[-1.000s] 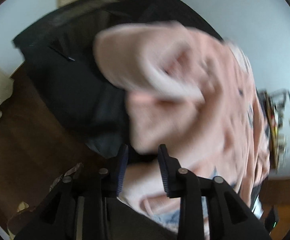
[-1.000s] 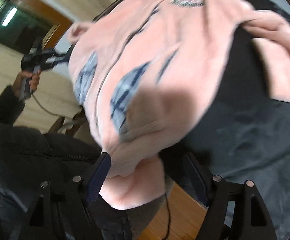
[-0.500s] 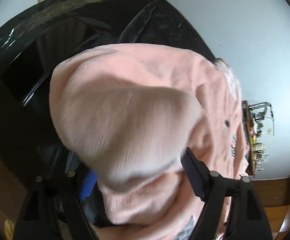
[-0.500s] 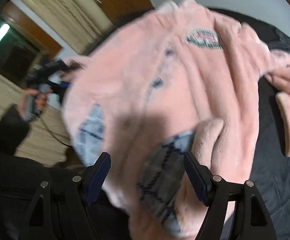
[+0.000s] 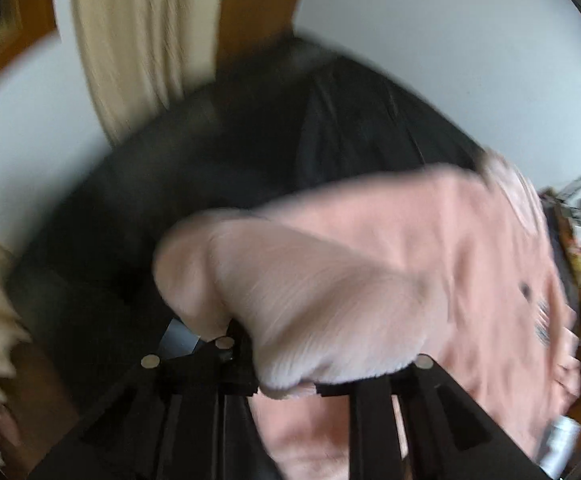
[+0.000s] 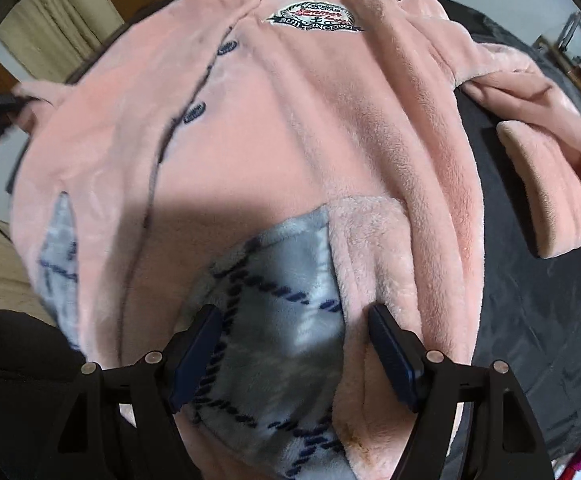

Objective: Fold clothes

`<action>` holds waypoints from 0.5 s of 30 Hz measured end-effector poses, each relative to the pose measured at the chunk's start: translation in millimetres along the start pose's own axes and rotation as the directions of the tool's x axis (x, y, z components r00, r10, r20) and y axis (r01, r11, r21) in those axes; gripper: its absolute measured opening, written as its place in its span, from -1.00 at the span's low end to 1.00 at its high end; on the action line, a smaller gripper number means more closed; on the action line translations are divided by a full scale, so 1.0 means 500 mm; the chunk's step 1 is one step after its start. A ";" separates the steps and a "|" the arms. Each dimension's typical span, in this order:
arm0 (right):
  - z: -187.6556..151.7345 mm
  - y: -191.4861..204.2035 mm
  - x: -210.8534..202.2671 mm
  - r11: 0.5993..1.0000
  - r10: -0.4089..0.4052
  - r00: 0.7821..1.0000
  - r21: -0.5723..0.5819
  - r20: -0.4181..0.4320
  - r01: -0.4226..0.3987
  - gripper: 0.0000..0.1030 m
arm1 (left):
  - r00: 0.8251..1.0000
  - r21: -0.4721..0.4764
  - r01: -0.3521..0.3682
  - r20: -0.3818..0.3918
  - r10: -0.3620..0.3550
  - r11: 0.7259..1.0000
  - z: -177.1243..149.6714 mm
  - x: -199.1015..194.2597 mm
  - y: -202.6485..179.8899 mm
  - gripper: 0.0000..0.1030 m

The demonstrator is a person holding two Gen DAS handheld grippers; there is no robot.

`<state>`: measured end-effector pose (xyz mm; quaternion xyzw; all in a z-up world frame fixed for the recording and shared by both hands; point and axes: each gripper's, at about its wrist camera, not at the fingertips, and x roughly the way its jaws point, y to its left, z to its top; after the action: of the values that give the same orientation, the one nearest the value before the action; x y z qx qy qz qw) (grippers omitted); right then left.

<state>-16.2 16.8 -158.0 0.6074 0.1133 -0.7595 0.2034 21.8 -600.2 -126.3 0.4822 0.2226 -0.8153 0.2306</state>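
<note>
The pink fleece top [image 6: 290,128] lies front-up, spread over a dark sheet [image 6: 530,300] that covers the work surface, its embroidered crest [image 6: 314,18] toward the far side and one sleeve [image 6: 538,160] curled out on the right; laid open like this it is ready for a first fold, which looks not yet made. The right gripper [image 6: 294,354] sits at the near hem with its jaws apart, straddling the grey plaid pocket [image 6: 274,312] without pinching it, probably so the hem can settle flat. The left gripper [image 5: 322,368] is at the opposite side of the garment, a thick bunch of pink pile heaped over its fingers; the cloth hides the tips and the view is blurred, so whether it is clamped cannot be told (the sleeve there may simply be draped across). Compared with half a second ago, the top has come down from hanging in front of the right camera to lying flat, and the left camera now looks more toward the curtain [image 5: 130,40] and wall.
</note>
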 end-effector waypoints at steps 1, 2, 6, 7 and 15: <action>-0.001 0.002 0.000 1.000 -0.009 1.000 0.004 0.001 0.009 0.52 | 0.999 0.024 -0.033 0.011 0.032 0.999 0.011 -0.005 0.000 -0.61; -0.002 0.004 0.000 1.000 -0.017 1.000 0.009 0.002 0.017 0.54 | 0.998 0.049 -0.066 0.022 0.065 0.997 0.022 -0.010 0.001 -0.61; -0.006 -0.002 -0.005 0.998 -0.003 1.000 0.059 0.003 0.003 0.57 | 0.979 0.140 -0.198 0.074 0.189 0.970 0.066 -0.029 0.002 -0.61; -0.006 -0.007 -0.007 0.997 0.009 1.000 0.080 0.004 -0.010 0.58 | 0.972 0.162 -0.231 0.089 0.219 0.959 0.078 -0.034 0.002 -0.55; -0.013 -0.058 -0.023 0.971 0.132 0.991 0.196 0.023 -0.134 0.59 | 0.914 0.289 -0.394 0.022 0.405 0.872 0.105 -0.003 0.059 -0.11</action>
<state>-21.4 47.3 -150.6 0.6272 -0.0044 -0.7545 0.1933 4.2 -654.2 -106.3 0.5618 0.0017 -0.7641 0.3171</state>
